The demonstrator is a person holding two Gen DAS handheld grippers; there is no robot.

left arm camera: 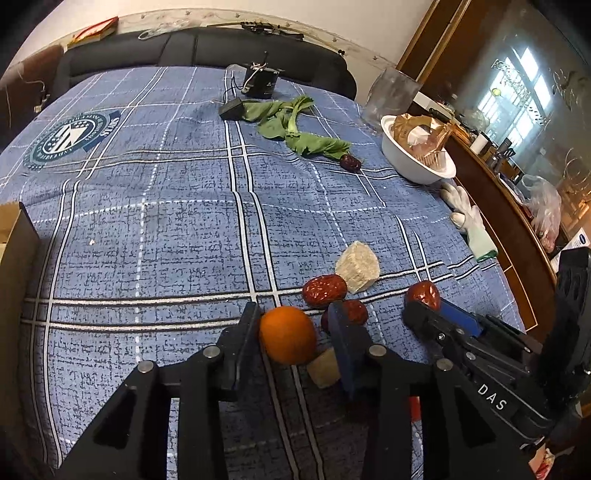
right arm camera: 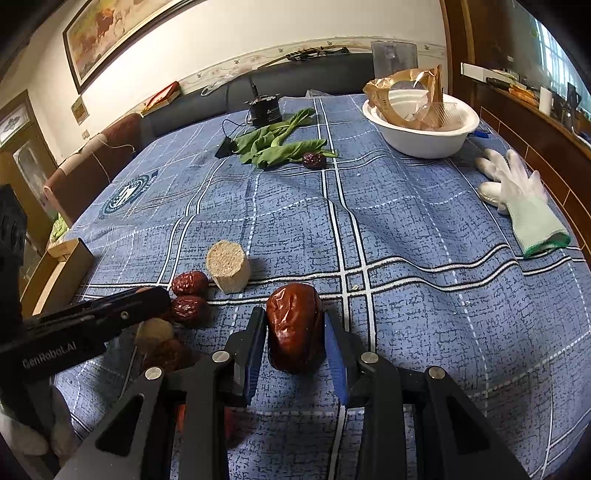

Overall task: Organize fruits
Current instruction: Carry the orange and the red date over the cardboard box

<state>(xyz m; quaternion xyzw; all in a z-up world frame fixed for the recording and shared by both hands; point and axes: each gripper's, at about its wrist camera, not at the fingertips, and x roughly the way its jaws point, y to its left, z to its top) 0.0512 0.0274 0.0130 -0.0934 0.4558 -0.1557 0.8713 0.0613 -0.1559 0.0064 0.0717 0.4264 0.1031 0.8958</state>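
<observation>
I'm looking into a home living room: a dark sofa (left arm camera: 207,48) is running along the wall at twelve o'clock, a framed painting (right arm camera: 110,33) is hanging at eleven, and a wooden cabinet (left arm camera: 498,206) is standing at three beside the blue plaid-covered table (left arm camera: 177,221).

Woven blue plaid tablecloth (right arm camera: 424,258), matt, rumpled. On it: wrinkled glossy red date (right arm camera: 295,332) between matt black plastic arms of right gripper (right arm camera: 295,343), blue pads, bright metal pivot pins. Left of date, rough fibrous beige block (right arm camera: 228,266). Far beyond date, smooth white bowl (right arm camera: 424,142) with crinkled glossy wrapper (right arm camera: 406,96); right, knitted white cloth glove (right arm camera: 524,206). Smooth matt orange (left arm camera: 287,339) at left gripper (left arm camera: 295,332).
</observation>
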